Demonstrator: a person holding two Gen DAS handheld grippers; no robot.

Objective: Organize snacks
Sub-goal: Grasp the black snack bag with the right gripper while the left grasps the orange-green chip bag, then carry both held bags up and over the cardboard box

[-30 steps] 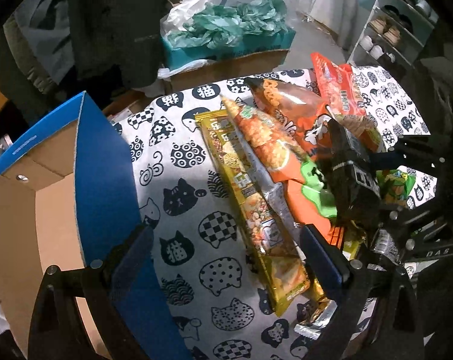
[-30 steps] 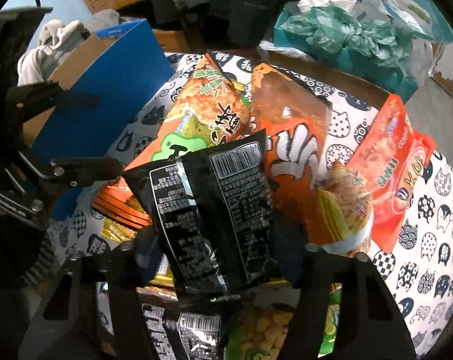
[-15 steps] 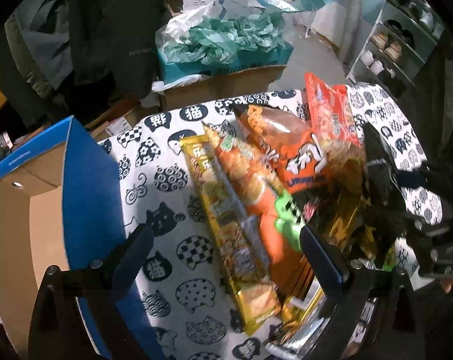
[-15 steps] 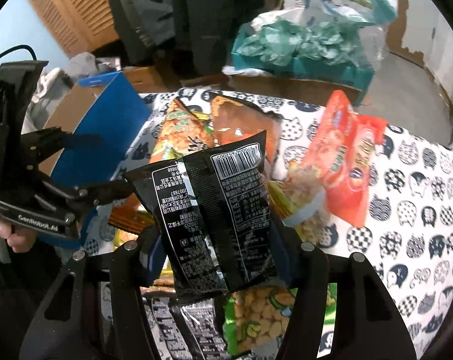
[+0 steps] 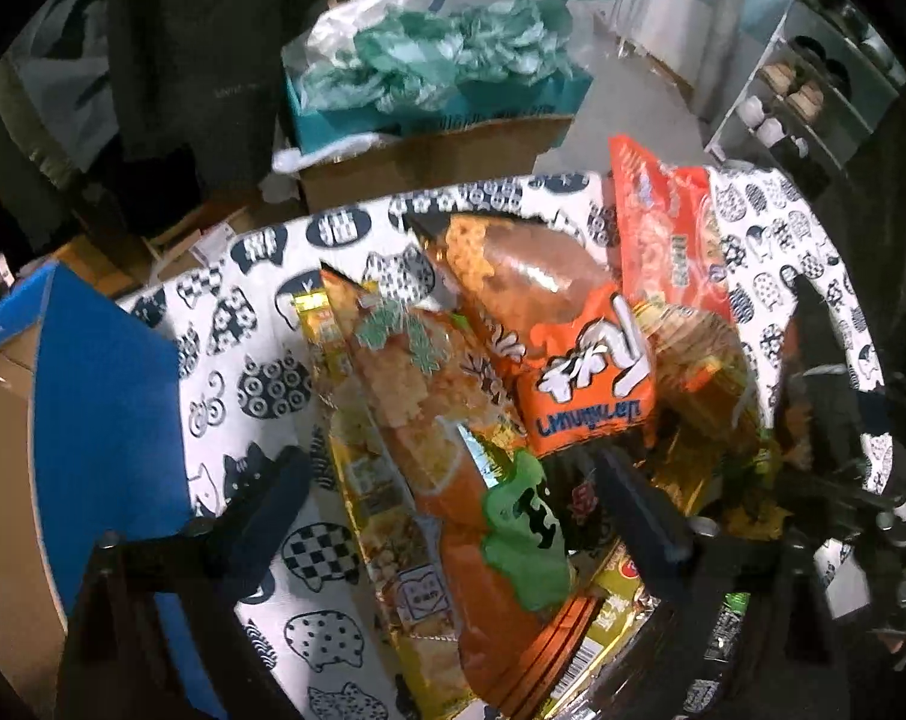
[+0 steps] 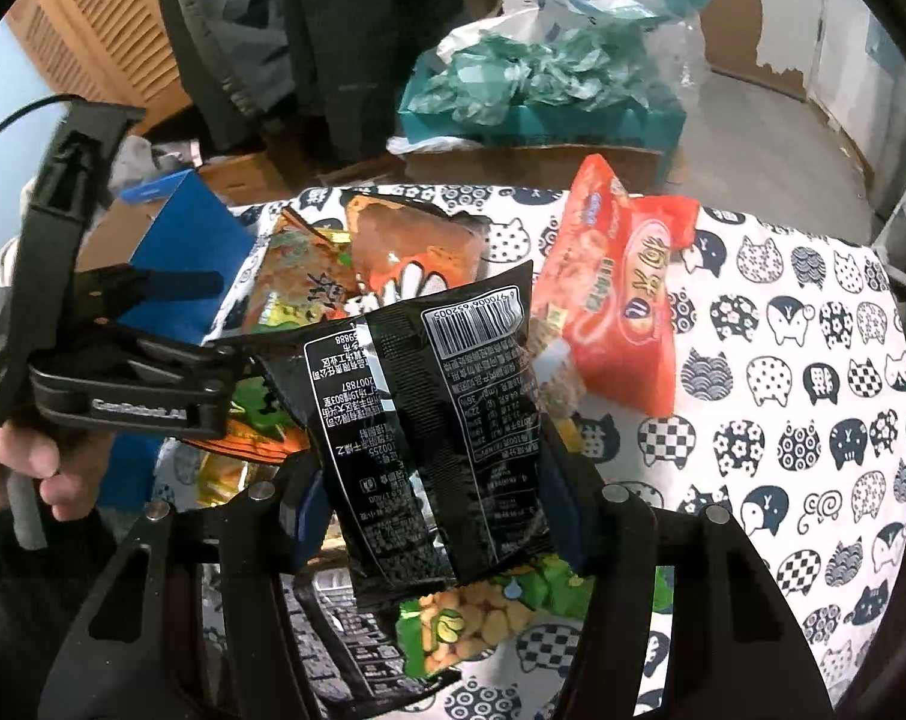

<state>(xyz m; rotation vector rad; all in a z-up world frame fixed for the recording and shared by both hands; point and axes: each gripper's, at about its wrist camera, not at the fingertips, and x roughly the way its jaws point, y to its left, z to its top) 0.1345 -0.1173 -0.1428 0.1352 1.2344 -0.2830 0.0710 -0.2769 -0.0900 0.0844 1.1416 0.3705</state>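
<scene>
My right gripper (image 6: 435,516) is shut on a black snack bag (image 6: 435,420) with a barcode and holds it lifted above the pile. A heap of snack bags lies on the cat-print cloth: an orange bag with white letters (image 5: 573,348), a long orange and green bag (image 5: 453,468), a yellow bag (image 5: 387,516) and a red bag (image 5: 663,234), which also shows in the right wrist view (image 6: 621,294). My left gripper (image 5: 447,510) is open over the orange and green bag and holds nothing. It shows in the right wrist view (image 6: 171,324) at the left.
A blue cardboard box (image 5: 93,420) stands open at the left of the table (image 6: 813,420). A teal box with green tissue (image 5: 441,72) sits behind the table. A green peanut bag (image 6: 477,618) lies under my right gripper. Shelves (image 5: 813,96) stand at the far right.
My right gripper has lifted the black bag higher and back from the pile. My left gripper has moved to the right, from beside the box to over the orange and green bag.
</scene>
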